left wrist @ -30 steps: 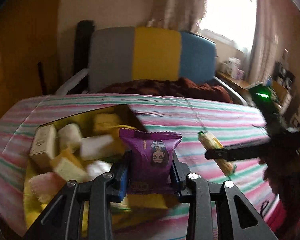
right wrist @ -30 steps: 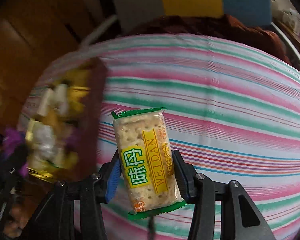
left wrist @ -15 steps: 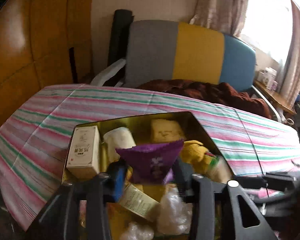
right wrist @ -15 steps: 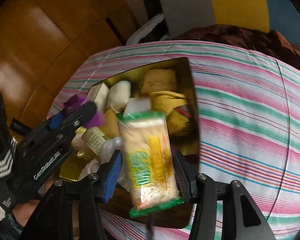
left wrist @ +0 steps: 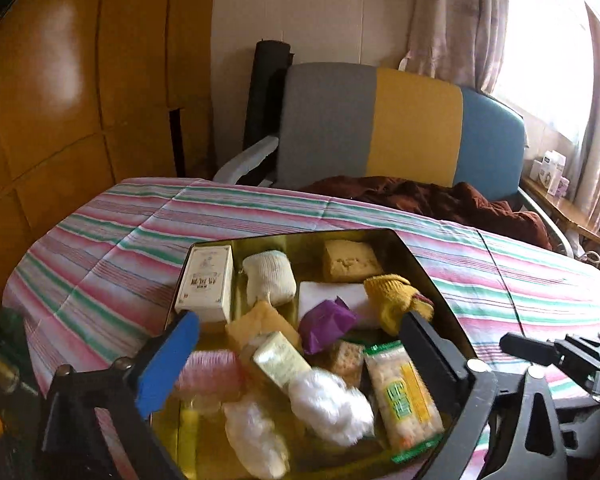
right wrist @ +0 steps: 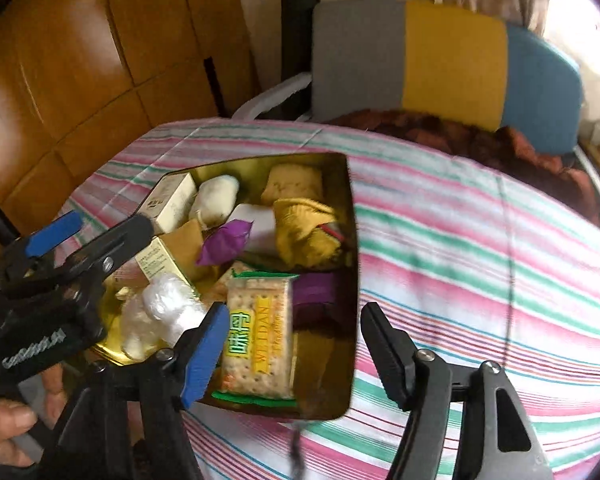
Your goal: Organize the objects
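Left wrist view: the left gripper point(left wrist: 300, 336) has just been opening and its jaws now stand spread wide, with nothing gripped. Between and beyond them sits the gold-coloured rectangular metal tin point(left wrist: 428, 268) on the pink, green and white striped tablecloth point(left wrist: 112, 248). The small purple foil snack packet point(left wrist: 326, 326) lies loose in the tin near its centre, touching neither finger. At 5 o'clock from it lies the clear cracker packet with green ends and yellow label point(left wrist: 402, 394), flat in the tin's near right corner. A white cardboard box point(left wrist: 208, 280) stands at 10 o'clock from the purple packet, and a mustard-yellow knitted cloth point(left wrist: 396, 300) at 2 o'clock. A white crinkled plastic wad point(left wrist: 330, 406) is blurred; what it wraps I cannot tell.

Right wrist view: the right gripper point(right wrist: 296, 344) has also just been opening; jaws are partly apart. The cracker packet point(right wrist: 258, 340) lies in the tin point(right wrist: 350, 208) between them, close beside the blue-padded finger at 9 o'clock, well clear of the other, apparently released. The purple packet point(right wrist: 224, 242) lies at 11 o'clock from the cracker packet. The left gripper point(right wrist: 96, 236) shows at 9 o'clock over the tin's edge, held by a hand point(right wrist: 8, 428).
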Available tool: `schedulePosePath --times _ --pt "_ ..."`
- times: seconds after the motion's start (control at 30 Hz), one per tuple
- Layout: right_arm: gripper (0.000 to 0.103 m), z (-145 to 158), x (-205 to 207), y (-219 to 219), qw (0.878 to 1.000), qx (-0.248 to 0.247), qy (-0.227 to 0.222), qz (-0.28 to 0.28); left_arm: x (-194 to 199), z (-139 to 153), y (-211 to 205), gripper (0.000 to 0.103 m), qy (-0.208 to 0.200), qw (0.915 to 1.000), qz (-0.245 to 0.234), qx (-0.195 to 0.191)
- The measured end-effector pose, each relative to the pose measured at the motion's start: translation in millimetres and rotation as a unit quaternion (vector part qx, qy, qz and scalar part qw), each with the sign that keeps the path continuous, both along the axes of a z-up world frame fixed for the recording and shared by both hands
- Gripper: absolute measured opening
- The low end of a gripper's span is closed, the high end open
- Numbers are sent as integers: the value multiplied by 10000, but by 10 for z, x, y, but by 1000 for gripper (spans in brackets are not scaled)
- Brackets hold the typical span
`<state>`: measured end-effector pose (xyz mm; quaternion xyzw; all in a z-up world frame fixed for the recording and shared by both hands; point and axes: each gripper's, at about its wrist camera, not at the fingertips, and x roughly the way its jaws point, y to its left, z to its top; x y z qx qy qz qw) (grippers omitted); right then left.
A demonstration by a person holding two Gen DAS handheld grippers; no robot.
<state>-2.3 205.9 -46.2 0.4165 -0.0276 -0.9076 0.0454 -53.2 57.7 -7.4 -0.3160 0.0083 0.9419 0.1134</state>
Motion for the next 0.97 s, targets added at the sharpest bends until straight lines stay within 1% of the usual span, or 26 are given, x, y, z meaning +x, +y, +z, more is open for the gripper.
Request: schedulePosePath --times 0.1,0.17,0.3,0.4,0.47,0.7,0.97 --pt "74 39 134 -21 9995 185 210 -154 119 3 -9 103 -26 10000 25 57" --pt "75 54 219 -15 9986 318 319 -268 193 6 -8 103 -18 10000 63 50" --pt "75 13 306 3 9978 412 355 -386 318 4 -4 103 12 9997 226 -34" --pt "75 -15 341 26 9974 415 364 -458 372 -28 1 103 8 9987 452 -232" --pt "75 -33 347 40 9971 433 377 -492 400 -52 -8 103 29 9981 523 -320" --pt "75 -76 327 59 9968 457 389 -531 434 -136 -106 103 -127 9979 600 -228" --pt "75 -78 309 11 9966 510 439 -479 481 -106 -123 102 35 9981 587 -184"
